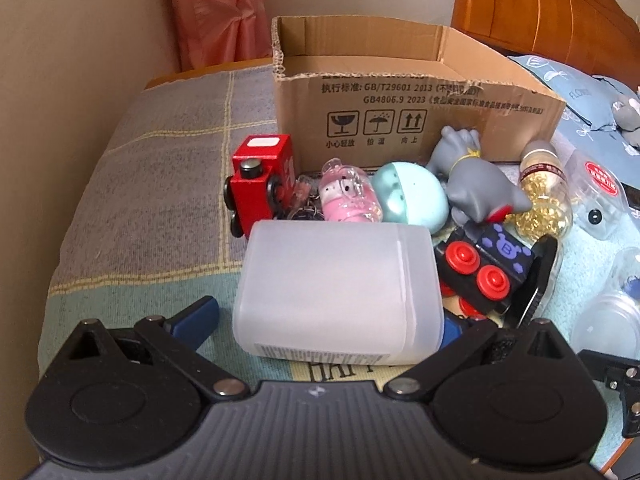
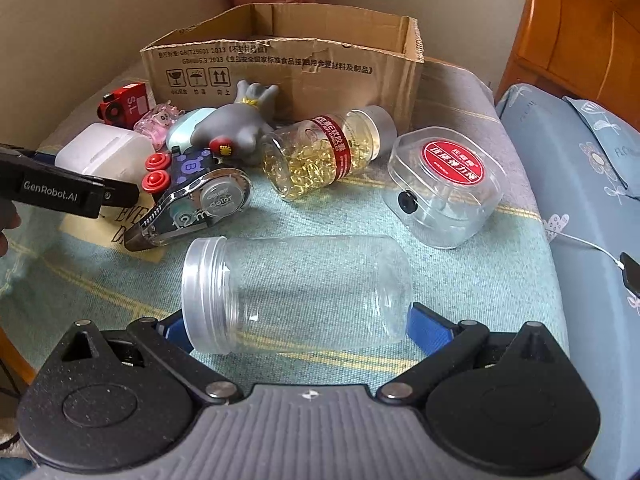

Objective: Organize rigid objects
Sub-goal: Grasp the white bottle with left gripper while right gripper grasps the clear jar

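Note:
An open cardboard box (image 1: 400, 116) stands at the back of the blanket-covered surface; it also shows in the right wrist view (image 2: 280, 76). My left gripper (image 1: 328, 320) is wide open, its fingers either side of a white frosted plastic container (image 1: 340, 288) lying on its side; the container also shows in the right wrist view (image 2: 104, 152). My right gripper (image 2: 298, 326) is wide open around a clear empty jar (image 2: 296, 292) lying on its side. Whether the pads touch either object I cannot tell.
In front of the box lie a red toy train (image 1: 260, 176), a pink keychain (image 1: 348, 196), a teal ball (image 1: 412, 196), a grey figure (image 1: 476, 176), a black toy with red wheels (image 1: 484, 268), a capsule bottle (image 2: 324, 152), a tape dispenser (image 2: 196, 208) and a clear red-labelled case (image 2: 444, 188).

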Tool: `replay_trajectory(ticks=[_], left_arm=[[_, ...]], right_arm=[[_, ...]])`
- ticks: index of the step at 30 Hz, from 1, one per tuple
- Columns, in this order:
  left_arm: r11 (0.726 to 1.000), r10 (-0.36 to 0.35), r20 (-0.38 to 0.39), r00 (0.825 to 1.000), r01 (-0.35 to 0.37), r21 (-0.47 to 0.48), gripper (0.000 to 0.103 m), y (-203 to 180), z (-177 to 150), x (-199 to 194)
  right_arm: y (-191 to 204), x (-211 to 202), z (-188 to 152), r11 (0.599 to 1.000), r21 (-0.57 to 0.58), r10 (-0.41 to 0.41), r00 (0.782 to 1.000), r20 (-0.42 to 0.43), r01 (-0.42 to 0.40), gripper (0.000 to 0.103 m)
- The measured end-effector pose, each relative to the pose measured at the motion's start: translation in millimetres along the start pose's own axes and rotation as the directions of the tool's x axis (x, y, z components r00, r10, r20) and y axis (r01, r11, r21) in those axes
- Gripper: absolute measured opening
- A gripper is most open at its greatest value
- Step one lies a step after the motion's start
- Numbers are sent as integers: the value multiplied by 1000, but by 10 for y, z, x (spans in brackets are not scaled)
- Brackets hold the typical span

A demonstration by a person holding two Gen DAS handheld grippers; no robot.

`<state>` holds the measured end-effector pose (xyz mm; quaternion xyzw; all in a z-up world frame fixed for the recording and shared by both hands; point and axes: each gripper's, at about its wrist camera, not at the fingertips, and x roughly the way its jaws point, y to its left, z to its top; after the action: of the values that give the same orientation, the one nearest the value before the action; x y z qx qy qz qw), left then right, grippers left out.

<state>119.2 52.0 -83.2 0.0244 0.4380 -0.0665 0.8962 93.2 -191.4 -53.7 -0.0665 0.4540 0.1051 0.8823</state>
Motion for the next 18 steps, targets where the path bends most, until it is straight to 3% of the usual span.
replay_trajectory(ticks=[7, 18], left_arm=[[998, -5, 8, 1000, 5, 59, 102, -20, 29, -10], [999, -39, 42, 998, 37, 34, 97, 41, 133, -59]], right_arm=[[69, -53, 60, 1000, -5, -30, 1000, 1, 30, 103], [154, -79, 106, 998, -31, -48, 999, -6, 48, 103]])
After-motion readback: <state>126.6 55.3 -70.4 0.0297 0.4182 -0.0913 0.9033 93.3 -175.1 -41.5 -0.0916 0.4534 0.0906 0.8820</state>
